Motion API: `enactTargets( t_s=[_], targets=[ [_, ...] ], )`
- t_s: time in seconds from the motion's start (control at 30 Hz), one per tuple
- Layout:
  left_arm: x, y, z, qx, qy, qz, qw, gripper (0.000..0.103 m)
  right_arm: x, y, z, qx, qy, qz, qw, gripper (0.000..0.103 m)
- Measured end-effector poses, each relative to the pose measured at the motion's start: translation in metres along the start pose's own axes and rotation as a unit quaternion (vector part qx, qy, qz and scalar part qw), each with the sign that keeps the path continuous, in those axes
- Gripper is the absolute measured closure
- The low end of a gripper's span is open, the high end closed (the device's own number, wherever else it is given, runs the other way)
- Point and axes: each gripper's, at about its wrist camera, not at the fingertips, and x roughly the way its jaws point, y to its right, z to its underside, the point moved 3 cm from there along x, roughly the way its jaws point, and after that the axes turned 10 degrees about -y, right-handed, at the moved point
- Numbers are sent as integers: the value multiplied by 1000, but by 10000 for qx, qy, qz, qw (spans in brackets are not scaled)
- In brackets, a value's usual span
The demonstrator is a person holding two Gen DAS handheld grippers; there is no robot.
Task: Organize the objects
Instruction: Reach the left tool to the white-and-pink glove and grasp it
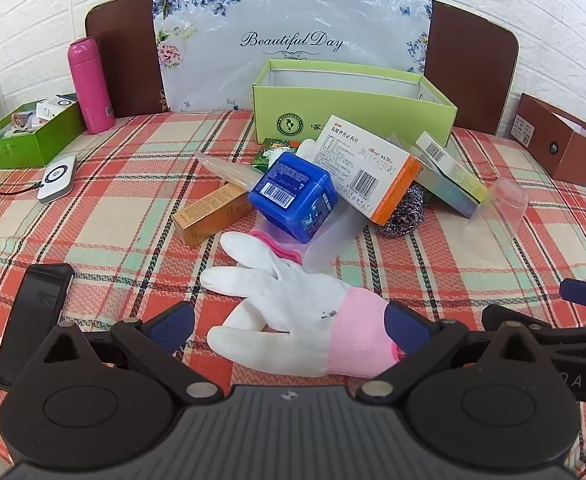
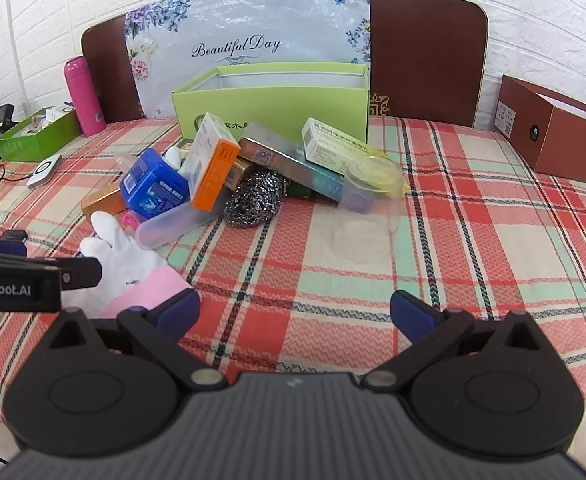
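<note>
A white glove with a pink cuff point(image 1: 293, 312) lies flat on the plaid tablecloth, between the wide-open fingers of my left gripper point(image 1: 291, 326); it also shows in the right wrist view point(image 2: 133, 276). Behind it is a pile: a blue box point(image 1: 293, 196), an orange-and-white medicine box point(image 1: 369, 168), a gold box point(image 1: 211, 214), a steel scourer point(image 1: 403, 212) and a clear cup point(image 1: 501, 208). An open light-green box point(image 1: 349, 100) stands behind the pile. My right gripper point(image 2: 295, 316) is open and empty over bare cloth, right of the glove.
A pink bottle point(image 1: 89, 84) and a green tray with small items point(image 1: 25, 132) stand at the back left. A white device with a cable point(image 1: 57, 178) and a black phone point(image 1: 33, 316) lie at the left. A brown box point(image 1: 561, 140) stands at the right.
</note>
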Motion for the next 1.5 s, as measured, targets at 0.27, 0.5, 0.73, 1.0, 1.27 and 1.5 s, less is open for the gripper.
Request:
enactTargets(
  t_s=[0.27, 0.5, 0.73, 1.0, 1.27, 1.5],
  targets=[
    [3, -1, -1, -19, -49, 22, 10000, 0, 2, 2, 1, 19, -31, 2, 10000, 0],
    [6, -1, 0, -41, -121, 22, 9999, 0, 6, 1, 0, 17, -94, -5, 10000, 0],
    [12, -5, 5, -25, -269, 228, 9994, 0, 12, 3, 1, 29, -174, -6, 9998, 0],
    [32, -23, 13, -504, -389, 546, 9965, 0, 25, 13, 1, 204, -265, -71, 9994, 0],
    [66, -17, -3, -408, -489, 694, 9955, 16, 37, 29, -22, 254, 72, 115, 9996, 0],
    [70, -15, -12, -444, -371, 1118, 9920, 48, 60, 42, -52, 404, 399, 348, 9978, 0]
  ],
)
